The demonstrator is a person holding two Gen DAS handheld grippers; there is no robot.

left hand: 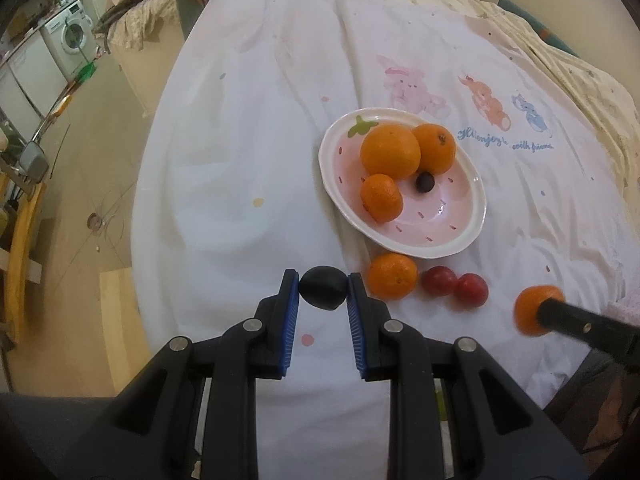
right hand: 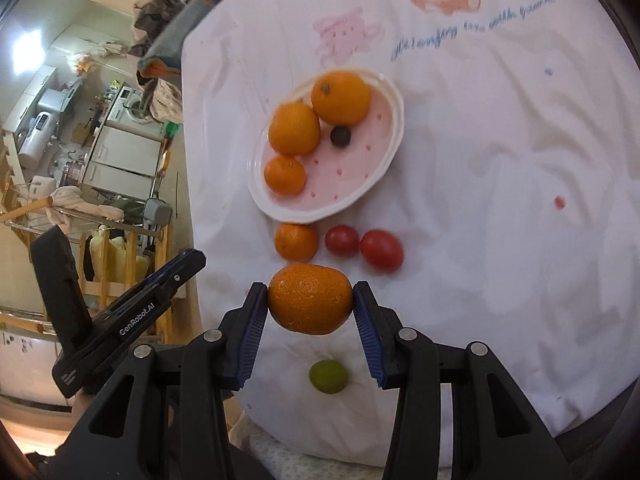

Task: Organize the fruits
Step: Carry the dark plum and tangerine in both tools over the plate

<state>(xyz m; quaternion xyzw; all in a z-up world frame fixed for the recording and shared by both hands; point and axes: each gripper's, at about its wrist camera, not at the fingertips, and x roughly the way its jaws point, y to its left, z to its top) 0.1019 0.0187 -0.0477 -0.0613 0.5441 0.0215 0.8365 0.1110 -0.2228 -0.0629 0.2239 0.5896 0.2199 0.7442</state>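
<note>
A white cotton sheet printed with pastel rabbits and blue script (left hand: 280,128) covers the bed; beside it lie a beige floor and a white washing machine (left hand: 70,32) against the far wall of a cluttered room.

On the sheet sits an oval pink-and-white ceramic dish with a strawberry motif (left hand: 460,216). It holds four fruits: two large oranges (left hand: 390,151), one small mandarin (left hand: 381,197) and one small dark round fruit (left hand: 425,182).

Just in front of the dish, on the sheet, lie one loose mandarin (left hand: 392,276) and two red cherry tomatoes (left hand: 439,281), touching each other.

The left gripper (left hand: 323,289) has its blue-padded jaws clamped on a dark, roughly oval fruit (left hand: 323,288), possibly a plum, held above the near edge of the sheet. The right gripper (right hand: 310,300) has its jaws clamped on a dimpled mandarin (right hand: 310,298), held clear of the sheet.

Only the right wrist view shows one small green lime-like fruit (right hand: 328,376) on the sheet beneath that gripper.
</note>
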